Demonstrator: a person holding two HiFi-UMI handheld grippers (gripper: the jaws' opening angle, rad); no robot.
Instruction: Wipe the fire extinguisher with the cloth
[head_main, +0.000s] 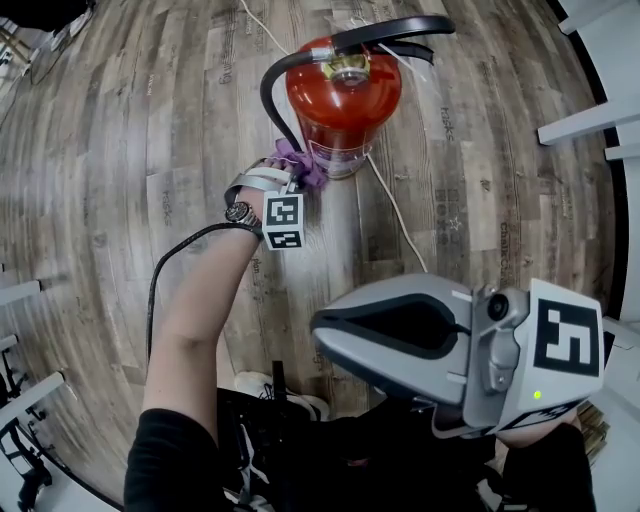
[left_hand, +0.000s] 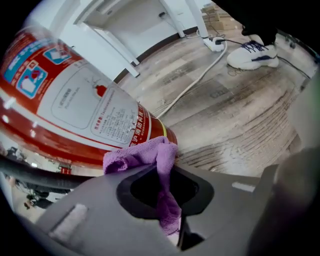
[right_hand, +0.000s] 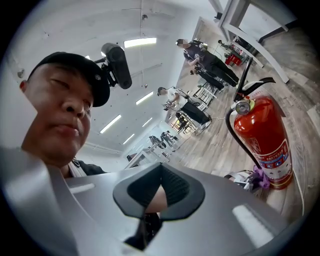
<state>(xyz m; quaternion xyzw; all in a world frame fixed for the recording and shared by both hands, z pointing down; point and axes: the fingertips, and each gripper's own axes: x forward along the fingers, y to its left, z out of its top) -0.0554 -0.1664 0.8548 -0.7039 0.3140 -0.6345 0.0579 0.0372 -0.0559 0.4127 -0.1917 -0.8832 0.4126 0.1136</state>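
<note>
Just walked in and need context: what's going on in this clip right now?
A person is working with a handheld two-jaw gripper in each hand. The left gripper is clamped on a purple microfibre cloth and holds it against the lower part of the red cylindrical fire extinguisher, which stands upright on the wood-plank floor. The right gripper is held back near the person's body, jaws together and empty, clear of the extinguisher.

Barely legible print
Fire extinguisher (left_hand: 50, 142) label (left_hand: 95, 107), upper left: small Chinese characters, too blurred to read; square markers (head_main: 284, 222) on a cube, centre.
</note>
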